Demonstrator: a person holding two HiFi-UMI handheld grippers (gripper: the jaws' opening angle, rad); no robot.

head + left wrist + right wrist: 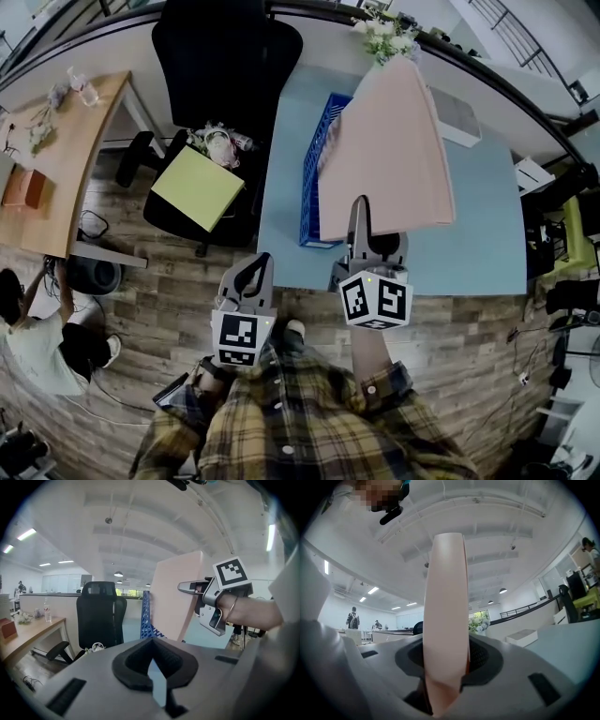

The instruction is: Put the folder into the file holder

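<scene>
My right gripper [359, 214] is shut on the near edge of a pink folder [384, 150], which it holds up above the light blue table [469, 244]. Seen edge-on in the right gripper view, the folder [446, 620] rises from between the jaws [445, 667]. A blue mesh file holder [314, 169] stands on the table just left of the folder. My left gripper [251, 274] hangs off the table's near left corner, shut and with nothing in it. The left gripper view shows its jaws [151, 641], the folder [173, 602], the file holder [145, 616] and the right gripper [206, 590].
A black office chair [220, 56] stands left of the table, and a yellow-green folder [197, 186] lies by it. A wooden desk [66, 159] is at far left. Flowers [386, 36] and a white box [457, 117] sit at the table's far end. A person [37, 347] crouches at lower left.
</scene>
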